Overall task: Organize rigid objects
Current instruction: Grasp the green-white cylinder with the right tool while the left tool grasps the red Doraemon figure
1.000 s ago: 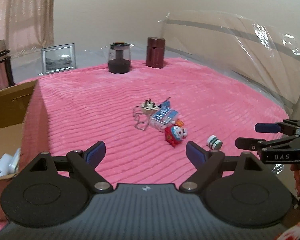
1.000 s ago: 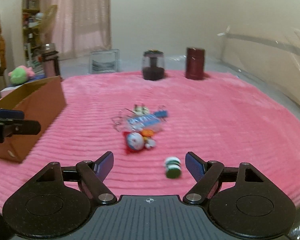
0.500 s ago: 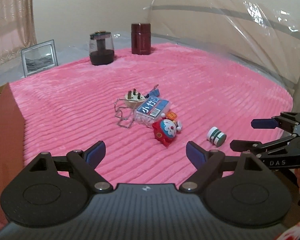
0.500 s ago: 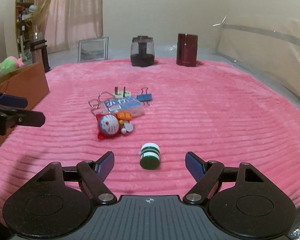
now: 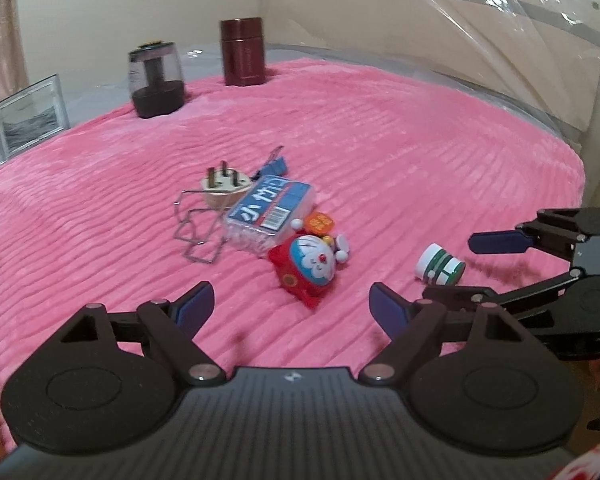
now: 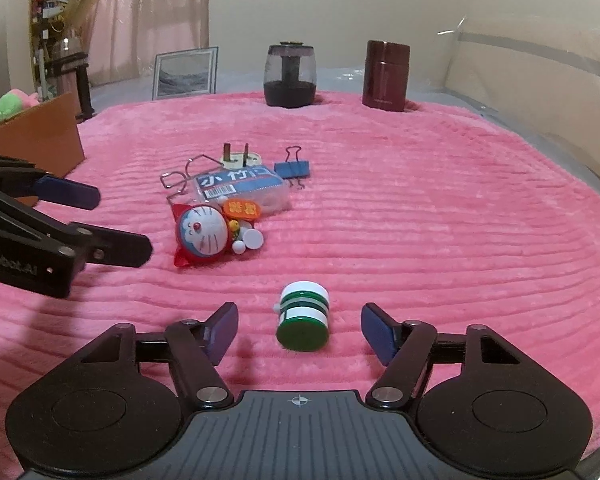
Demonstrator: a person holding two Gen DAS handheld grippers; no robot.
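**A:** From the left wrist, why does the left gripper [image 5: 291, 305] hang where it does?

**B:** Its fingers stand wide with nothing between them, just short of the cartoon cat toy [image 5: 309, 266] on the pink blanket [image 5: 420, 160]. I'd judge that toy is its target. Behind the toy lie the clear box with the blue label [image 5: 269, 210], the plug [image 5: 222, 188] and the wire puzzle [image 5: 196, 228], packed together.

**A:** And the right wrist view?

**B:** The right gripper [image 6: 299, 330] straddles the green-and-white spool [image 6: 304, 316], which lies on its side apart from the pile. The fingers have just been closing and stand half-wide, a gap showing on each side, so nothing is gripped yet.

**A:** Where would things go?

**B:** Probably the cardboard box [image 6: 40, 136] at the blanket's left edge.
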